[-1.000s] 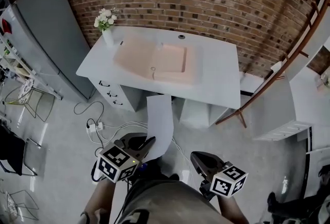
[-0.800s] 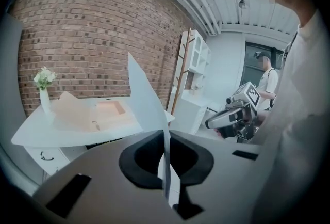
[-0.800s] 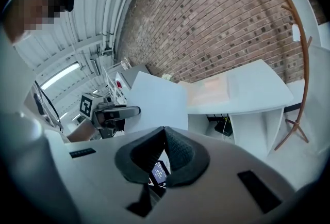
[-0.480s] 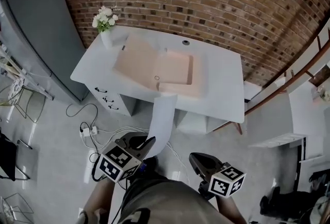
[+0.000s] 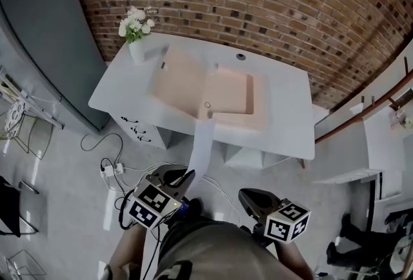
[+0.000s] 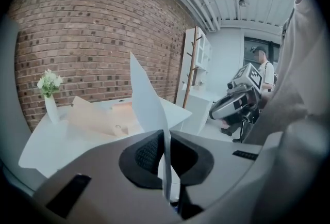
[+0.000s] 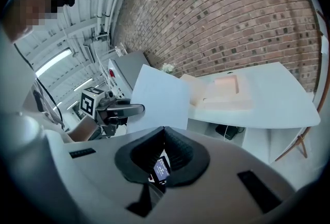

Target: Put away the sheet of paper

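Observation:
A white sheet of paper [image 5: 202, 146] stands up from my left gripper [image 5: 187, 176], which is shut on its lower edge. In the head view the sheet's top overlaps the front edge of the white desk [image 5: 287, 120]. The left gripper view shows the paper [image 6: 146, 101] pinched between the black pads [image 6: 149, 153]. An open pink folder case [image 5: 206, 88] lies on the desk, lid flipped to the left. My right gripper [image 5: 243, 195] hangs low at the right, shut with nothing in it. It sees the sheet [image 7: 157, 98] and the case [image 7: 227, 86] ahead.
A vase of white flowers [image 5: 134, 32] stands at the desk's back left corner. A grey cabinet [image 5: 39, 33] is at the left, and cables with a power strip [image 5: 110, 169] lie on the floor. White shelving [image 5: 381, 143] and a wooden stand [image 5: 361, 114] are at the right.
The desk has come nearer and more central in the head view. The sheet has turned more edge-on and its top now overlaps the desk's front edge. Both grippers keep their places.

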